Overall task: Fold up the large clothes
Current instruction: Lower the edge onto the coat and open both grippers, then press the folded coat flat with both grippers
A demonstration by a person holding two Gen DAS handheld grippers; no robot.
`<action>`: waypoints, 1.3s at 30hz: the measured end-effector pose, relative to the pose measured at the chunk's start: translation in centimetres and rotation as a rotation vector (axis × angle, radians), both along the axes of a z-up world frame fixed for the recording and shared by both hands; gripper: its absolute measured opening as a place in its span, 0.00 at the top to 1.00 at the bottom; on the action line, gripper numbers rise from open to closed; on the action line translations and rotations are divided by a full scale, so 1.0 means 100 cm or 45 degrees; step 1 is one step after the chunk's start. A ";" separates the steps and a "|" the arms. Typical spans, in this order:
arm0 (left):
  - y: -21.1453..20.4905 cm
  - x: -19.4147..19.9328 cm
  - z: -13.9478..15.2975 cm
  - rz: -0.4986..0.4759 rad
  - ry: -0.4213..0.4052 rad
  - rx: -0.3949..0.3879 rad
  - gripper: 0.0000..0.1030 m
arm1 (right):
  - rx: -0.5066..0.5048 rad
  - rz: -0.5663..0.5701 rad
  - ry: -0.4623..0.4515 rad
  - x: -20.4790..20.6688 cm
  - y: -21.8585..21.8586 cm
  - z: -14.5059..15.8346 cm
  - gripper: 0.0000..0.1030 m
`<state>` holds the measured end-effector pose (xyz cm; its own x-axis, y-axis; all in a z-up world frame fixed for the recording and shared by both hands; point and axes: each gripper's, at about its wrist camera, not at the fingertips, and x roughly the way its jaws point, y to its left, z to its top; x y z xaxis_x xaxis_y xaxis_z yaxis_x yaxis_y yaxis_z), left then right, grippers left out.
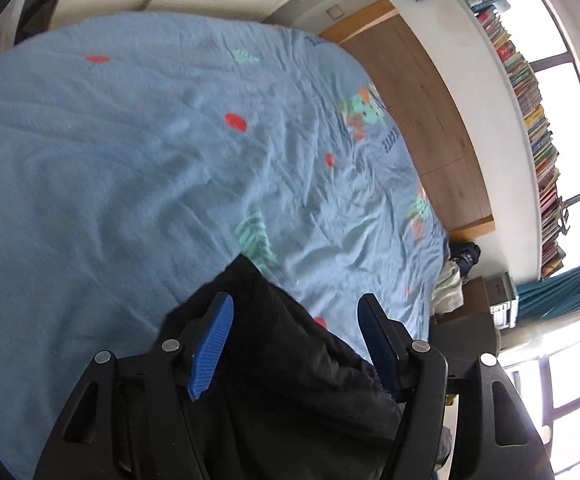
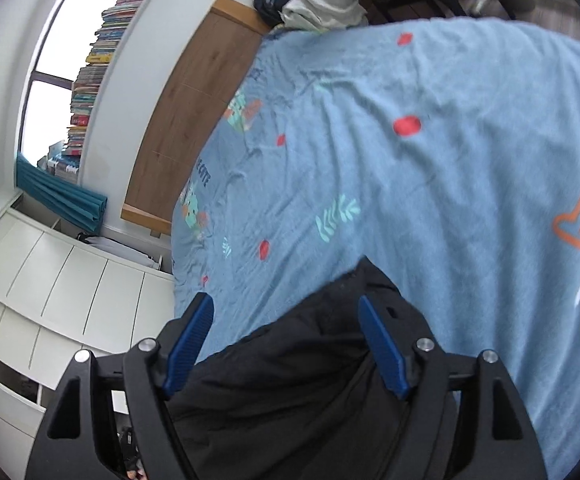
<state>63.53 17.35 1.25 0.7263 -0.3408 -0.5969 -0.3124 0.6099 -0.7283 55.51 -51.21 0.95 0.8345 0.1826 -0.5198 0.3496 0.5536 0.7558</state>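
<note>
A black padded garment [image 1: 290, 344] lies on the blue patterned bedsheet [image 1: 130, 160]. In the left wrist view one end of it runs between the blue pads of my left gripper [image 1: 295, 306], whose jaws stand wide apart around it. In the right wrist view the garment [image 2: 290, 372] likewise passes between the pads of my right gripper [image 2: 286, 306], also wide open, above the bedsheet [image 2: 449, 140]. The rest of the garment is hidden below both grippers.
A wooden headboard [image 1: 421, 112] stands at the bed's end by a white wall. Books [image 1: 537, 128] line a window sill. White cabinets [image 2: 50, 280] stand beside the bed. Clothes and a dark bag [image 2: 309, 4] lie past the bed's corner.
</note>
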 end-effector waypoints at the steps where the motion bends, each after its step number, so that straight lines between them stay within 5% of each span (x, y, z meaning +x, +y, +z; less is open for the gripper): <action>1: 0.001 -0.003 0.005 -0.002 0.002 0.031 0.38 | -0.039 0.016 -0.001 -0.005 0.003 0.009 0.28; 11: -0.052 -0.058 0.031 -0.191 0.032 0.457 0.37 | -0.369 0.245 -0.011 -0.051 0.093 0.057 0.28; 19: -0.153 -0.085 0.018 -0.495 -0.037 0.608 0.37 | -0.638 0.484 0.043 -0.039 0.213 0.039 0.28; 25: -0.223 -0.061 0.007 -0.581 -0.093 0.847 0.37 | -0.833 0.607 0.083 -0.002 0.279 0.015 0.28; 30: -0.249 -0.031 -0.006 -0.536 -0.105 0.997 0.37 | -0.920 0.594 0.123 0.031 0.288 -0.005 0.28; 39: -0.264 0.002 -0.028 -0.502 -0.095 1.092 0.35 | -0.887 0.557 0.176 0.075 0.261 -0.039 0.28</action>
<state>63.72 -9.06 -1.54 0.6990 -0.0362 -0.7142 0.0597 0.9982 0.0078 62.99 -25.12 -2.98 0.6835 0.0742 -0.7262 0.0586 0.9860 0.1559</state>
